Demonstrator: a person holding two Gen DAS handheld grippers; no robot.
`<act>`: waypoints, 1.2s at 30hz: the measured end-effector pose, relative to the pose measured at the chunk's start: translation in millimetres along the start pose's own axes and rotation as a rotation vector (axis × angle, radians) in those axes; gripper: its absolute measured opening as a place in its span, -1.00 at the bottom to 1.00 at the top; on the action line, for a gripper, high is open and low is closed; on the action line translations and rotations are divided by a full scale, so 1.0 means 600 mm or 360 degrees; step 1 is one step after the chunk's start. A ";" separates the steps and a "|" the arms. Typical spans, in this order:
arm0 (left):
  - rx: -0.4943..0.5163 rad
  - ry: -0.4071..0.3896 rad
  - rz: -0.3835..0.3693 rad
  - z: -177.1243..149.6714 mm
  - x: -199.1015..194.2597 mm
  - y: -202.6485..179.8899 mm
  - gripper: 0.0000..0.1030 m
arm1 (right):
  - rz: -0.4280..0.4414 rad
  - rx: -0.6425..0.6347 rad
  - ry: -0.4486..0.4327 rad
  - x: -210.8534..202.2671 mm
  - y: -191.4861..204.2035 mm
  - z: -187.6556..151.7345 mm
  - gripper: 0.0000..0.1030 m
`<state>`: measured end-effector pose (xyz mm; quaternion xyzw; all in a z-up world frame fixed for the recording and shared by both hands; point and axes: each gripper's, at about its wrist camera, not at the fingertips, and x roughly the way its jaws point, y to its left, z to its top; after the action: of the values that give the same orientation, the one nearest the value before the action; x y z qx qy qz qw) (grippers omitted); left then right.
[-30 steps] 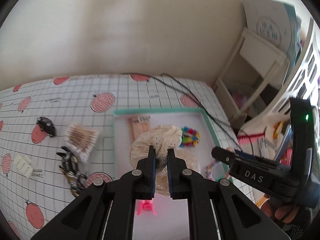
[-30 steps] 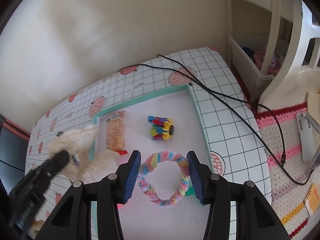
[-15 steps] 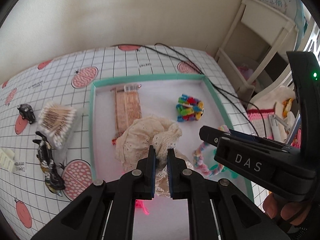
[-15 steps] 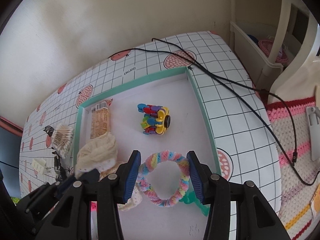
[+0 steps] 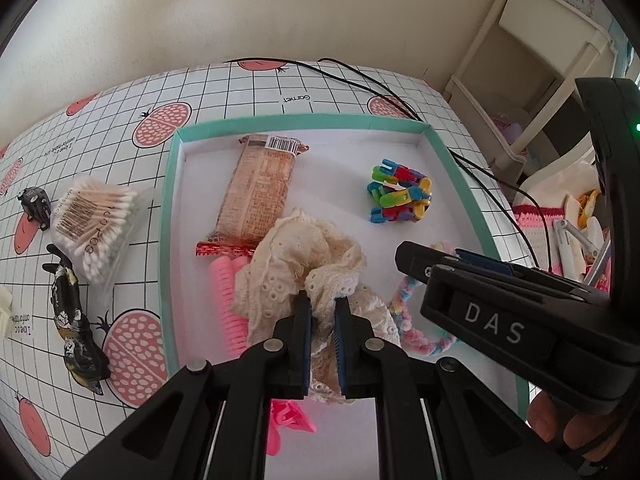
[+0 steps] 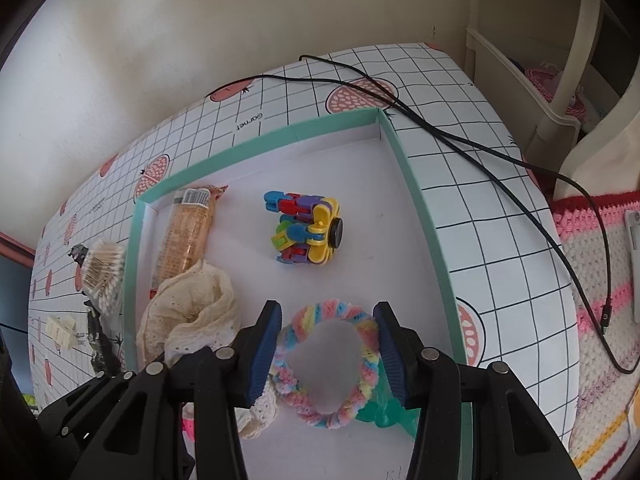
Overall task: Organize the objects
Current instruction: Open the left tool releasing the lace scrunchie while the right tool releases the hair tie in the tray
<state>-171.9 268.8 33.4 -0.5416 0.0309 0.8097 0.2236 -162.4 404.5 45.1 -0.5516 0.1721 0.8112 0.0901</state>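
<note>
Two grippers over teal-rimmed tray (image 5: pixel 168 216). Left gripper (image 5: pixel 323 312): fingers clamped on cream lace cloth (image 5: pixel 304 256), bunched inside tray over pink comb (image 5: pixel 226 300). Right gripper (image 6: pixel 328 344): fingers spread apart, flanking pastel braided ring (image 6: pixel 332 360) on tray floor. Cotton swabs (image 5: pixel 96 224) outside on surface.

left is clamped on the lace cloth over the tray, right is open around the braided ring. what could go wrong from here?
1. The lace cloth held by the left gripper drapes over the pink comb and a snack wrapper; lifting could snag and drag them.
2. The right gripper hangs open around the braided ring, close beside the cloth; closing may pinch lace too.
</note>
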 end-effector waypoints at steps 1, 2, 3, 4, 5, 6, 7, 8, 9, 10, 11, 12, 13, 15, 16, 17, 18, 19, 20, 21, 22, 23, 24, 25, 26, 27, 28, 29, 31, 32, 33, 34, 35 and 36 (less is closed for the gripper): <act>0.0001 0.0001 -0.0001 0.000 0.000 0.000 -0.80 | -0.0003 -0.0002 0.0001 0.001 0.001 0.000 -0.01; -0.0001 0.0002 -0.0004 0.000 -0.001 0.000 -0.79 | -0.0006 -0.0007 0.0003 0.001 0.001 0.000 0.00; -0.0005 0.0005 -0.0007 0.001 -0.001 0.001 -0.79 | -0.0010 -0.0015 0.0005 0.002 0.003 -0.001 0.00; -0.0009 0.0009 -0.0012 0.002 -0.002 0.002 -0.77 | -0.0015 -0.0019 0.0005 0.002 0.005 0.000 0.01; -0.0011 0.0010 -0.0018 0.003 -0.004 0.002 -0.77 | -0.0015 -0.0022 0.0006 0.002 0.006 -0.001 0.02; -0.0013 0.0011 -0.0022 0.003 -0.005 0.003 -0.77 | -0.0016 -0.0022 0.0005 0.001 0.006 -0.001 0.03; -0.0014 0.0014 -0.0029 0.004 -0.006 0.003 -0.77 | -0.0019 -0.0022 0.0005 0.001 0.006 -0.001 0.03; -0.0014 0.0014 -0.0032 0.004 -0.007 0.004 -0.77 | -0.0021 -0.0022 0.0003 0.000 0.006 0.000 0.03; -0.0014 0.0011 -0.0030 0.005 -0.009 0.004 -0.77 | -0.0020 -0.0018 0.0001 0.000 0.006 0.000 0.03; -0.0012 0.0010 -0.0030 0.005 -0.011 0.003 -0.75 | -0.0019 -0.0017 0.0002 -0.002 0.006 0.000 0.04; -0.0007 0.0011 -0.0032 0.005 -0.012 0.002 -0.72 | -0.0018 -0.0019 0.0000 -0.003 0.006 0.000 0.04; -0.0002 0.0009 -0.0032 0.006 -0.015 0.001 -0.69 | -0.0019 -0.0021 -0.0005 -0.005 0.006 0.001 0.05; 0.0002 0.0006 -0.0032 0.006 -0.018 0.000 -0.64 | -0.0020 -0.0024 -0.0007 -0.007 0.007 0.001 0.05; 0.0005 -0.0005 -0.0042 0.009 -0.023 -0.002 -0.58 | -0.0016 -0.0026 -0.0017 -0.013 0.008 0.002 0.07; 0.0006 -0.0013 -0.0048 0.011 -0.028 -0.003 -0.55 | -0.0012 -0.0026 -0.0024 -0.016 0.008 0.003 0.08; 0.0007 -0.0017 -0.0052 0.012 -0.030 -0.003 -0.54 | -0.0009 -0.0026 -0.0030 -0.019 0.009 0.003 0.08; 0.0009 -0.0022 -0.0054 0.013 -0.035 -0.002 -0.53 | -0.0002 -0.0025 -0.0039 -0.024 0.010 0.004 0.10; 0.0010 -0.0030 -0.0054 0.014 -0.039 -0.002 -0.51 | 0.0000 -0.0023 -0.0048 -0.027 0.011 0.005 0.16; 0.0009 -0.0038 -0.0057 0.016 -0.043 -0.002 -0.50 | 0.0002 -0.0022 -0.0064 -0.033 0.012 0.006 0.21; 0.0007 -0.0045 -0.0061 0.017 -0.047 -0.002 -0.50 | 0.0004 -0.0022 -0.0074 -0.039 0.012 0.007 0.23; 0.0007 -0.0053 -0.0065 0.018 -0.052 -0.001 -0.50 | 0.0007 -0.0022 -0.0082 -0.044 0.013 0.008 0.23; 0.0009 -0.0061 -0.0071 0.019 -0.057 -0.001 -0.50 | 0.0008 -0.0024 -0.0091 -0.049 0.014 0.009 0.23; 0.0008 -0.0067 -0.0079 0.020 -0.062 -0.001 -0.50 | 0.0009 -0.0027 -0.0102 -0.055 0.015 0.010 0.23; 0.0007 -0.0072 -0.0085 0.022 -0.066 -0.001 -0.50 | 0.0009 -0.0029 -0.0115 -0.063 0.015 0.010 0.23; 0.0003 -0.0083 -0.0090 0.023 -0.071 0.001 -0.50 | 0.0010 -0.0029 -0.0129 -0.069 0.016 0.011 0.23; -0.0001 -0.0092 -0.0091 0.024 -0.075 0.002 -0.50 | 0.0012 -0.0027 -0.0147 -0.077 0.016 0.012 0.23; -0.0008 -0.0106 -0.0091 0.026 -0.081 0.005 -0.50 | 0.0017 -0.0024 -0.0159 -0.081 0.017 0.013 0.23; -0.0013 -0.0120 -0.0087 0.027 -0.085 0.007 -0.50 | 0.0019 -0.0021 -0.0170 -0.085 0.017 0.014 0.23; -0.0026 -0.0149 -0.0060 0.029 -0.093 0.014 -0.50 | -0.0005 -0.0029 -0.0189 -0.091 0.017 0.016 0.23; -0.0031 -0.0160 -0.0046 0.031 -0.095 0.017 -0.50 | -0.0028 -0.0035 -0.0195 -0.092 0.018 0.016 0.23; -0.0039 -0.0171 -0.0026 0.032 -0.096 0.022 -0.50 | -0.0046 -0.0036 -0.0197 -0.091 0.017 0.017 0.23; -0.0051 -0.0178 -0.0009 0.033 -0.097 0.027 -0.50 | -0.0049 -0.0035 -0.0192 -0.089 0.018 0.017 0.23; -0.0065 -0.0184 0.0003 0.034 -0.097 0.033 -0.50 | -0.0044 -0.0037 -0.0186 -0.087 0.018 0.016 0.23; -0.0081 -0.0191 0.0016 0.035 -0.097 0.039 -0.50 | -0.0039 -0.0037 -0.0178 -0.084 0.018 0.016 0.23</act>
<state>-181.4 234.6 89.5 -0.4975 -0.0006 0.8424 0.2071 -155.4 400.5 96.5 -0.5086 0.1506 0.8414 0.1032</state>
